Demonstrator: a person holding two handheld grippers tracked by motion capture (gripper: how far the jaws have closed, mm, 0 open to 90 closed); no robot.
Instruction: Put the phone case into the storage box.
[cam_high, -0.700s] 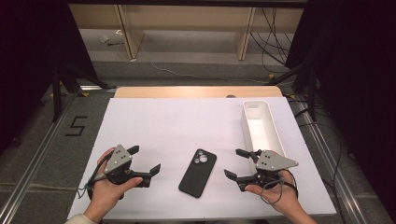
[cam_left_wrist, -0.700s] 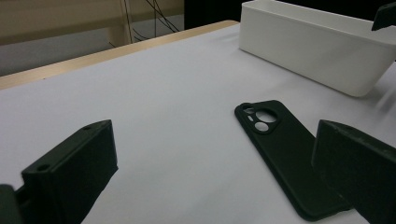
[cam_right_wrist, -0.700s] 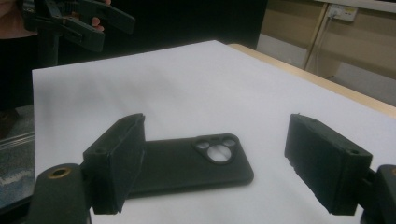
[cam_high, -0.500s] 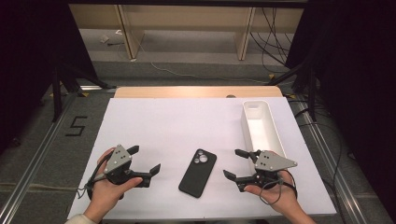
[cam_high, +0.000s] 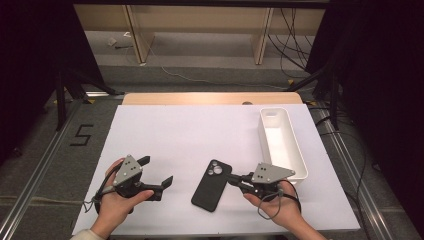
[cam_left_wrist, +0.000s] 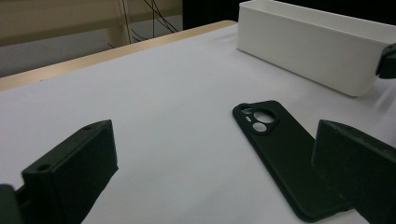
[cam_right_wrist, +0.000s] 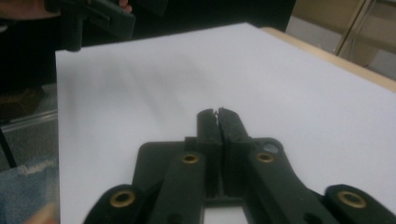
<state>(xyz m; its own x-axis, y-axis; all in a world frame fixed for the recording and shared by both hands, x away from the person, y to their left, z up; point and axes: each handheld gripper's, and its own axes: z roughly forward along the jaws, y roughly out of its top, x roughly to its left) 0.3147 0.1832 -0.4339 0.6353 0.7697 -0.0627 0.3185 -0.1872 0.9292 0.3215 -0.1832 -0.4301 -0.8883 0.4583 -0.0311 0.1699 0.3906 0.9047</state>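
A black phone (cam_high: 212, 186) lies back up on the white table sheet (cam_high: 190, 135), camera end away from the person; in the left gripper view the phone (cam_left_wrist: 285, 158) sits ahead and to the right. My left gripper (cam_high: 156, 171) stands open to the phone's left, a short gap away, with nothing between its jaws (cam_left_wrist: 214, 140). My right gripper (cam_high: 231, 178) is shut, its tips at the phone's right edge near the camera end. In the right gripper view the closed jaws (cam_right_wrist: 217, 114) hover just over the phone (cam_right_wrist: 148, 161), with nothing pinched between them.
A long white bin (cam_high: 281, 145) stands empty at the right of the sheet, just beyond the right hand; the left gripper view shows the same bin (cam_left_wrist: 317, 46). The table's wooden far edge (cam_high: 210, 98) borders the sheet. Dark stands and cables flank the table.
The right gripper's jaws, open before, have closed, and it has slid left up to the phone's edge. The left gripper and the phone have kept still.
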